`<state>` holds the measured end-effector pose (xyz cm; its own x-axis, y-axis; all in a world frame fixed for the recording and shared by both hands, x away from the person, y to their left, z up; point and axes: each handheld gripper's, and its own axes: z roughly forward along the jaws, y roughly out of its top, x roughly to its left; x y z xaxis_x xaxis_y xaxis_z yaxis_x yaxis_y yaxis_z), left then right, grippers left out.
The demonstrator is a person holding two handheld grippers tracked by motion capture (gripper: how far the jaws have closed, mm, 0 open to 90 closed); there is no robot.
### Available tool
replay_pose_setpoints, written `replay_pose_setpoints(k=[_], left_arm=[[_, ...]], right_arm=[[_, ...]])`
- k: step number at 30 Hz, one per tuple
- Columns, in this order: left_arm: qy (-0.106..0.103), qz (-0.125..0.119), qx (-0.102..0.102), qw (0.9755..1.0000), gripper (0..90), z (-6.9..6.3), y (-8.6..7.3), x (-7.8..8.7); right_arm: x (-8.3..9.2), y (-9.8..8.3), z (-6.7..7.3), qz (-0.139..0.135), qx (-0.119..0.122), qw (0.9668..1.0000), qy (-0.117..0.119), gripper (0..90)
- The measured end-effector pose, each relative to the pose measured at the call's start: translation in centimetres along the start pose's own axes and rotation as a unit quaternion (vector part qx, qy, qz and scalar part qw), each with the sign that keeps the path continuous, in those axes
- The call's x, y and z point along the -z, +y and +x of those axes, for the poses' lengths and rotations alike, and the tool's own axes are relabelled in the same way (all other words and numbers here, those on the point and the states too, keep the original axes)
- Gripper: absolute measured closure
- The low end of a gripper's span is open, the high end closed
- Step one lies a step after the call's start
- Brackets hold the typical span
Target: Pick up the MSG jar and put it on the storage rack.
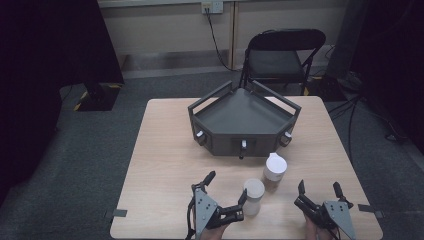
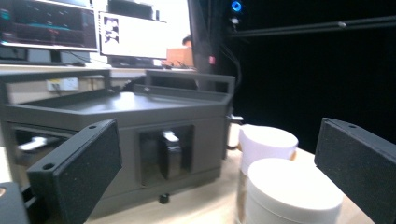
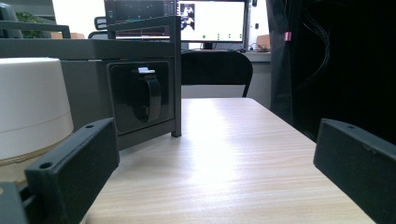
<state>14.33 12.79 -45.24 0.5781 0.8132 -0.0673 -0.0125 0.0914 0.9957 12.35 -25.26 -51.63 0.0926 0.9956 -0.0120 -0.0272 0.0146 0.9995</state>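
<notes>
High view: the left gripper (image 1: 227,186) is seen at the near edge of the worktop (image 1: 160,150), jaws spread wide and nothing clamped; its right jaw tip lies just beside the nearer white-lidded jar (image 1: 253,196). The right gripper (image 1: 320,189) is seen near the right corner, jaws likewise wide apart and empty, with bare wood between them. A second white-lidded jar (image 1: 274,170) stands just behind the first, close to the front of the dark grey angular tray (image 1: 243,120), which carries three small latches on its front faces. A black folding chair (image 1: 282,55) is placed beyond the worktop.

From the left gripper view, the nearer jar (image 2: 292,193) is shown between the open jaws, toward the right one, with brownish contents glimpsed below its lid; the farther jar (image 2: 267,142) and a tray latch (image 2: 169,151) are seen behind. Lit monitors (image 2: 135,35) appear in the background, their writing too blurred to be read.

From the right gripper view, a white jar lid (image 3: 32,105) is seen at the left, beyond the left jaw. No label can be made out on either jar.
</notes>
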Motion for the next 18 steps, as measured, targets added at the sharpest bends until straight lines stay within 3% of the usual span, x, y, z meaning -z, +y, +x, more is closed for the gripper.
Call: replay_pose_setpoints(k=[10,12,14,18], left_arm=[[-0.018,0.025,-0.013,0.9994,1.7,-1.3,-0.9,-1.6],[-0.03,0.032,0.005,0.999,3.7,-1.1,-1.2,-1.9],[-0.035,0.035,0.01,0.9987,4.0,-1.1,-1.2,-2.1],[-0.047,0.046,-0.004,0.9978,5.0,-1.3,-1.6,-2.6]], right_arm=[[0.0,0.0,0.0,0.0,0.0,1.0,0.0,0.0],[0.0,0.0,0.0,0.0,0.0,1.0,0.0,0.0],[0.0,0.0,0.0,0.0,0.0,1.0,-0.001,0.0],[0.0,0.0,0.0,0.0,0.0,1.0,-0.001,0.0]])
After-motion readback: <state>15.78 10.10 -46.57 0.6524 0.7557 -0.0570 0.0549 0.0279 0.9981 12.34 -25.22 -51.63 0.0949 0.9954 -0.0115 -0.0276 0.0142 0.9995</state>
